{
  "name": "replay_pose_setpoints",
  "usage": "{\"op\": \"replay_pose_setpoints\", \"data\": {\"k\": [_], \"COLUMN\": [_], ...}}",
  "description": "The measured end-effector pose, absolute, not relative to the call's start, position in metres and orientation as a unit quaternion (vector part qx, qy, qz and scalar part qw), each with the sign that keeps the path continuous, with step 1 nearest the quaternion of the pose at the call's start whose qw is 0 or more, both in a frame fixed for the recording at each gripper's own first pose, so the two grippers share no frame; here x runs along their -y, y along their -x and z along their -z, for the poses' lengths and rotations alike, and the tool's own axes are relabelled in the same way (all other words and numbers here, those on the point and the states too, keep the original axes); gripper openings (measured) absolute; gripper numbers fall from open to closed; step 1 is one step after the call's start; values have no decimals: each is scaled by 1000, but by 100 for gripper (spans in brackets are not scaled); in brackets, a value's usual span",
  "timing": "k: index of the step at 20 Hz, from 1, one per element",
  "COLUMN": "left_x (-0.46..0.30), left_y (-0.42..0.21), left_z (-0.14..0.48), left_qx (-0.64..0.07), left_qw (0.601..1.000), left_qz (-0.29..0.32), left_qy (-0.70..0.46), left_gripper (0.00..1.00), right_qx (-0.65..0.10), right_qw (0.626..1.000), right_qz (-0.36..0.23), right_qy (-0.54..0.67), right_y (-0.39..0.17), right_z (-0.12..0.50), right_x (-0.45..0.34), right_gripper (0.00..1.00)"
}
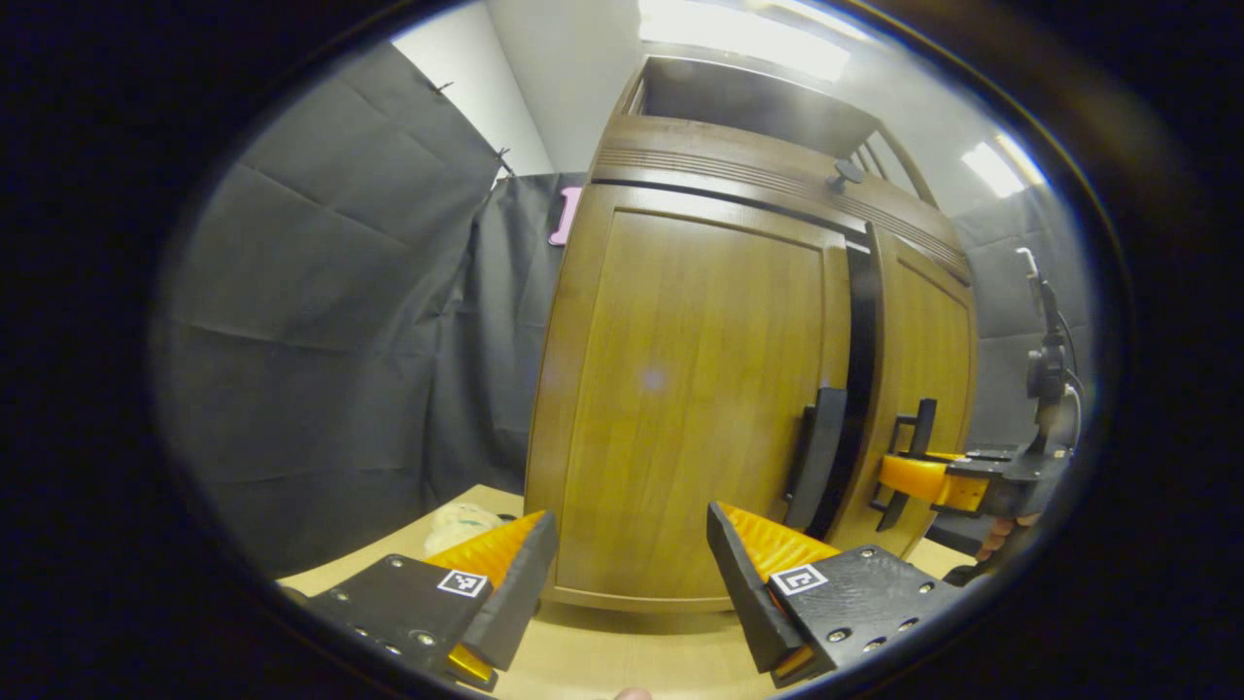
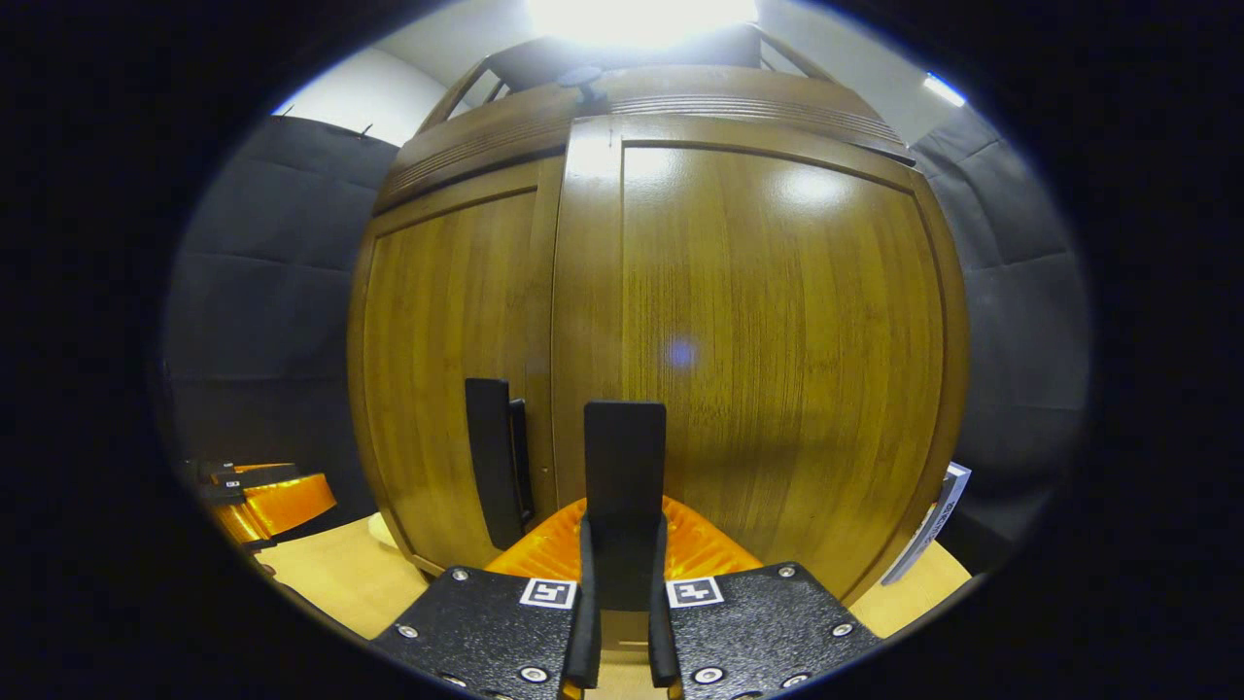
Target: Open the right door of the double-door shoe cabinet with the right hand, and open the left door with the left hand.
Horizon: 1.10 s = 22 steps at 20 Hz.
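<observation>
Gripping the right door's handle [image 2: 624, 457], the right gripper [image 2: 622, 593] has its two fingers closed on the black vertical bar, one on each side.

A wooden double-door shoe cabinet [image 1: 680, 389] stands on a pale wooden table [image 1: 622, 651] inside a booth hung with dark cloth. In the left gripper view the right door [image 1: 923, 369] stands slightly ajar, with a dark gap showing between it and the left door [image 1: 690, 389]. The left gripper [image 1: 632, 574] hovers low in front of the left door with its jaws wide apart and nothing between them, short of the left door's handle [image 1: 814, 457]. That same view shows the right gripper off to the right, at the right door's handle.
</observation>
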State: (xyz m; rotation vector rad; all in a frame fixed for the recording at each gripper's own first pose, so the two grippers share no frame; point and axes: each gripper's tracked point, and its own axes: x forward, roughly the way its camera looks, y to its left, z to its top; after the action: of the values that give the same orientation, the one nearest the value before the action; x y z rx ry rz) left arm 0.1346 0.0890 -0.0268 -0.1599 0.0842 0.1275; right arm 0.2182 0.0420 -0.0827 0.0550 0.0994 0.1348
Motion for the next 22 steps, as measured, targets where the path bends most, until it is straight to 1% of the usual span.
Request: {"op": "replay_pose_setpoints", "data": {"k": [4,7,10,12,13,17,22], "left_x": [-87,-75,-79,-77,-76,-76,-78], "left_y": [-137,-137,-135,-132,-132,-133,-133], "left_z": [28,39,40,40,41,40,36], "left_qx": [-43,-56,-64,-69,-66,-52,-34], "left_qw": [993,991,991,991,992,994,996], "left_qz": [-68,-59,-56,-65,-69,-60,-72], "left_qy": [91,108,106,92,87,81,43], "left_gripper": [83,84,84,84,89,89,89], "right_qx": [-48,-46,-44,-42,-41,-36,-30], "right_qw": [994,992,991,990,990,991,991], "right_qz": [-93,-106,-114,-116,-116,-113,-110], "right_qy": [-36,-48,-58,-64,-66,-66,-66], "right_y": [-193,-175,-154,-143,-138,-121,-99], "right_z": [80,80,79,79,79,80,82], "right_x": [-39,-31,-23,-16,-14,-1,21], "right_gripper": [20,20,20,19,19,20,20]}}
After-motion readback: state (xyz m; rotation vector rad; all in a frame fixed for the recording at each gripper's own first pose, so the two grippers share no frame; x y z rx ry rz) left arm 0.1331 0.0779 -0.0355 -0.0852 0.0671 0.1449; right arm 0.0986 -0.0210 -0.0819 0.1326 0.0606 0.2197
